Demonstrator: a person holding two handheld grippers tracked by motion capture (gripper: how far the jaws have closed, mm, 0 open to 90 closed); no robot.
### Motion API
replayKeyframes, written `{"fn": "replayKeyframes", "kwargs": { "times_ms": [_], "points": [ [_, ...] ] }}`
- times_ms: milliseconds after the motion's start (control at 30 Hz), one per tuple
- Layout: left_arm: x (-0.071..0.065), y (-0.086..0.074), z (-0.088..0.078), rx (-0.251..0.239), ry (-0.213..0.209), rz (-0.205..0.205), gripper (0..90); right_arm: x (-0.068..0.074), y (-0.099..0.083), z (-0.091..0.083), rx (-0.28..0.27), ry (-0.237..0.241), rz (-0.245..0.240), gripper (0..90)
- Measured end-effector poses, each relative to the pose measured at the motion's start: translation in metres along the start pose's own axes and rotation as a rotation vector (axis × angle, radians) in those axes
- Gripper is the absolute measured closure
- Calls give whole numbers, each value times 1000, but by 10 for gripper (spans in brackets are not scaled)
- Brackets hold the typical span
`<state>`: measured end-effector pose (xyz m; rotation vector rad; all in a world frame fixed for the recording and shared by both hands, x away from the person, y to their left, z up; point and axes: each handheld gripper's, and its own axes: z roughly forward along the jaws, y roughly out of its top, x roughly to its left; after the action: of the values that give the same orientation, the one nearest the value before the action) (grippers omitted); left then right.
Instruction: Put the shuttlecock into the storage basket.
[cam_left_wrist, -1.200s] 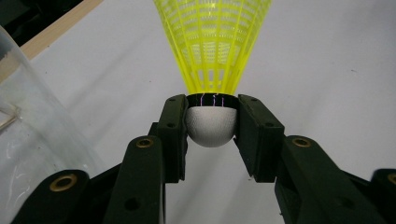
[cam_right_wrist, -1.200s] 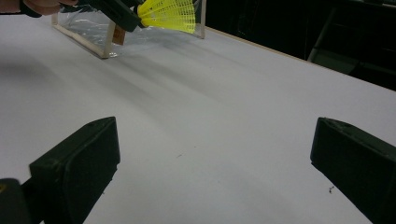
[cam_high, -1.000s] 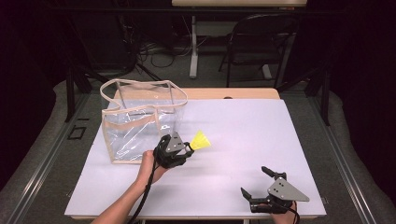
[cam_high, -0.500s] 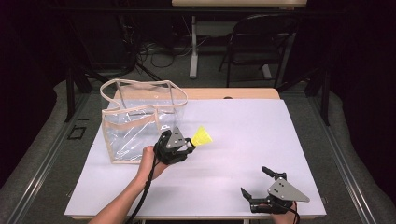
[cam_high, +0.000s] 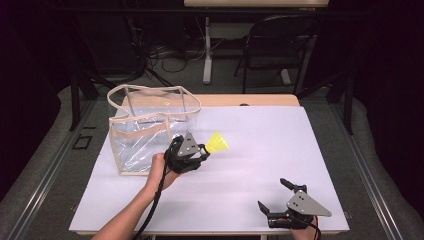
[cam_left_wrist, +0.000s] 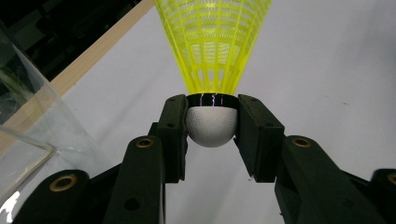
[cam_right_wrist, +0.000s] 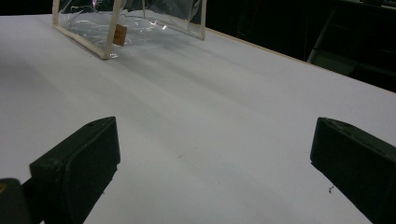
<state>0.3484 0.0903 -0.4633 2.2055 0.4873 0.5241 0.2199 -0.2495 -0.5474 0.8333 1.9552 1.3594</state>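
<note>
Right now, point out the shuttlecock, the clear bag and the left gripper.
shuttlecock (cam_left_wrist: 211, 126), left gripper view, on its white cork.
clear bag (cam_high: 142, 142), high view, on its front wall.
left gripper (cam_high: 204, 149), high view, between its fingertips.

Shuttlecock (cam_left_wrist: 212, 51) – yellow lattice skirt, black band, white cork; bag (cam_high: 150, 130) – clear, beige trim.

Black left gripper (cam_high: 202, 154), brass screws, grey plate; right gripper (cam_high: 274, 195) alike; bare forearms.
</note>
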Motion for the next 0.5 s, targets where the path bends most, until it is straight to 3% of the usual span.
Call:
{"fn": "replayKeyframes", "kwargs": {
  "times_ms": [500],
  "points": [
    [0, 11, -5, -13, 8, 20, 647, 0, 0, 0, -2, 1, 0, 11]
  ]
}}
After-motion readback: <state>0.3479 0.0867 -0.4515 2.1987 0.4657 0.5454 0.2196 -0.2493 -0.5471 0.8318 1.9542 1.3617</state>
